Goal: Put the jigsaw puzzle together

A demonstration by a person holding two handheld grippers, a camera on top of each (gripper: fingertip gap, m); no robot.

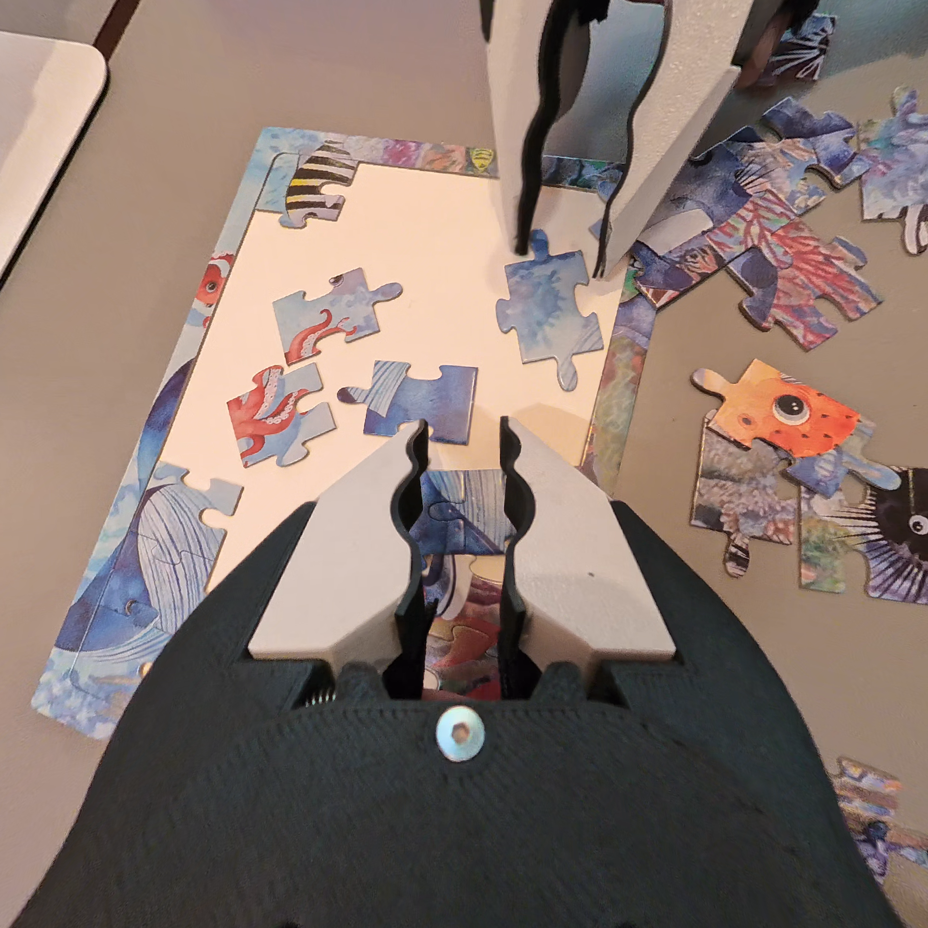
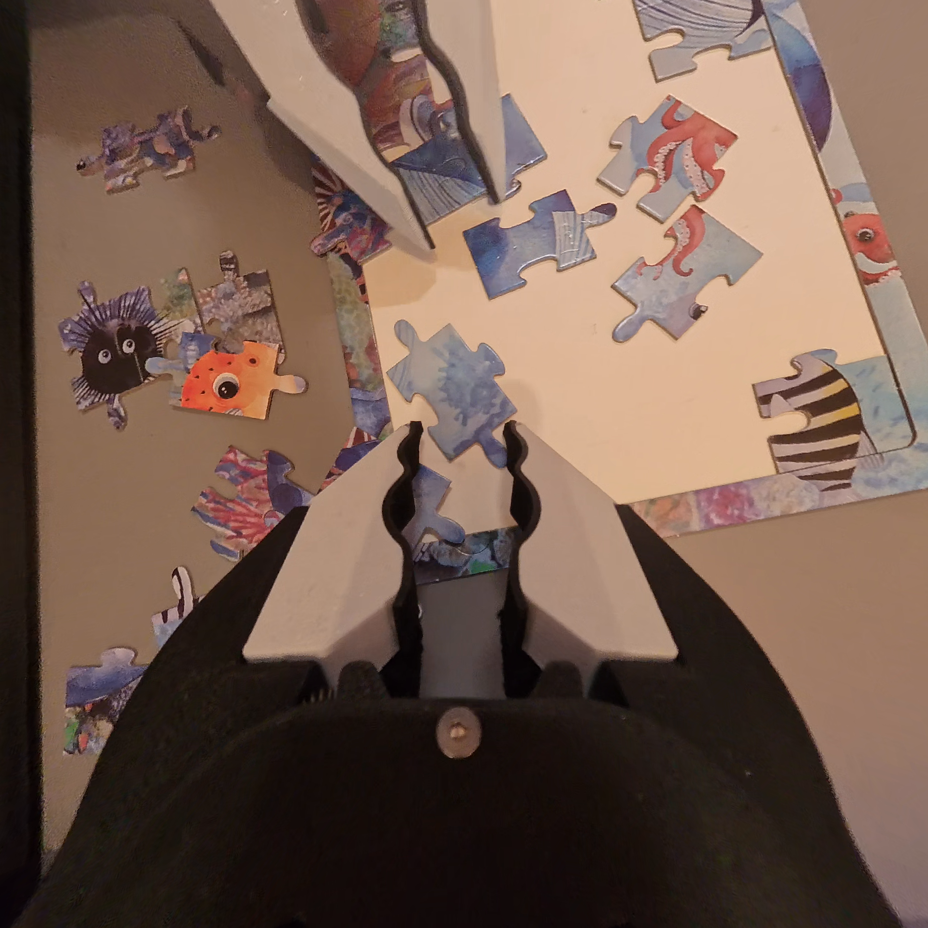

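Cardboard puzzle pieces lie on a cream puzzle tray (image 1: 452,226) with a picture border, and more pieces wait on the grey table (image 1: 150,100) beside it. Only a few pieces sit in their spots: a striped fish piece (image 1: 316,183) in one corner and some whale pieces (image 1: 165,547) along one side. So the puzzle looks like it is just getting started.

The right gripper (image 2: 462,427) hangs just over a light blue piece (image 2: 454,389) that lies loose near one side of the tray. Its fingers are spread apart, one on each side of the piece's knob, and they hold nothing. It seems to be getting ready to pick this piece up.

The left gripper (image 1: 464,424) is spread apart too and holds nothing. It hovers low over the tray, just beside a dark blue piece (image 1: 427,401). Two loose octopus pieces (image 1: 281,407) lie near that one.

For the next move, the right gripper likely has to go down, pinch the thin piece by its edge, lift it, and turn it to fit its spot. The piece is flat, so grabbing it could be tricky.
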